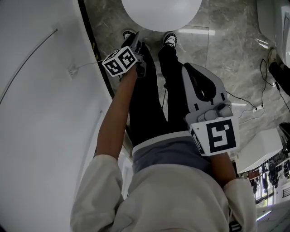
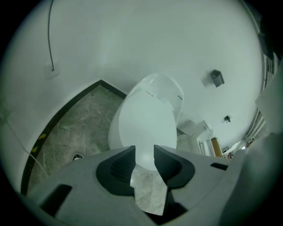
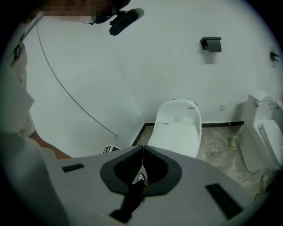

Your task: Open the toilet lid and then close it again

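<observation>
The white toilet [image 2: 143, 119] stands against the wall with its lid [image 1: 161, 13] down; in the head view only the lid's rounded front shows, at the top edge. My left gripper [image 2: 144, 154] hangs just short of the lid's front edge, jaws open with nothing between them, and the edge shows through the gap. In the head view the left gripper [image 1: 138, 47] is beside the person's left leg. My right gripper [image 3: 143, 150] is shut and empty, farther back from the toilet [image 3: 177, 128]. It sits over the right thigh [image 1: 189, 68].
The person's shoes [image 1: 170, 40] stand right before the bowl. A white wall with a thin cable [image 1: 31, 54] and dark baseboard runs along the left. A second toilet [image 3: 265, 137] stands at the right, with a power strip and cables [image 1: 253, 108] on the marble floor. A floor drain [image 2: 78, 156] lies left of the bowl.
</observation>
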The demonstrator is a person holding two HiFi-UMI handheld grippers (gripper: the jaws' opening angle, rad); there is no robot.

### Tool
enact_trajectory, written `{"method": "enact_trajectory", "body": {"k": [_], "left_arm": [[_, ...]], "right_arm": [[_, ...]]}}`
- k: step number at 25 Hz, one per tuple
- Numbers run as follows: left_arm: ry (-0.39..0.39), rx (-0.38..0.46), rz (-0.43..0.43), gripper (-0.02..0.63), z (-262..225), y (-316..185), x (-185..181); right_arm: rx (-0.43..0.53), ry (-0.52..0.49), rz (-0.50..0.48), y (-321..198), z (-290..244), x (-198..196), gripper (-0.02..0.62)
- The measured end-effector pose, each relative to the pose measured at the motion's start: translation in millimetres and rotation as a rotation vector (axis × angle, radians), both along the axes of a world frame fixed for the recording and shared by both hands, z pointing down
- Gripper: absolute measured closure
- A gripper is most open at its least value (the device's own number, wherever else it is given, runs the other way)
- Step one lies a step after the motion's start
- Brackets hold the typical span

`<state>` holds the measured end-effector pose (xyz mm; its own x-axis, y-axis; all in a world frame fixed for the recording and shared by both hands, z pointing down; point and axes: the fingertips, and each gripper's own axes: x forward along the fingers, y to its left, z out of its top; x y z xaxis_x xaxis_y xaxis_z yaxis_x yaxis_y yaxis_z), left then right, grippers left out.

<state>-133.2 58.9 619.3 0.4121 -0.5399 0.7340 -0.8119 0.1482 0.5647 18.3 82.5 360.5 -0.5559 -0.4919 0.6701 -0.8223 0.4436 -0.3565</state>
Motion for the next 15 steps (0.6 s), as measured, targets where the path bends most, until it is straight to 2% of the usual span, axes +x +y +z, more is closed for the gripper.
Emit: {"method": "enact_trajectory", "body": {"k": [4,8,15], "left_arm": [[0.000,-0.042,-0.029,0.473,32,-2,-10],[0.016,-0.058,0.010,0.446,63,-3,-9],[0.105,-0.079,-0.018,0.419,99,-15,-9]], "right_arm": [[-0.026,0.017,0.021,-1,14,5,0.584],[-0.055,0.034,0.029,2,26,5,0.584],[-0.088,0.032,0.001,12,36,-11,0.586]]}}
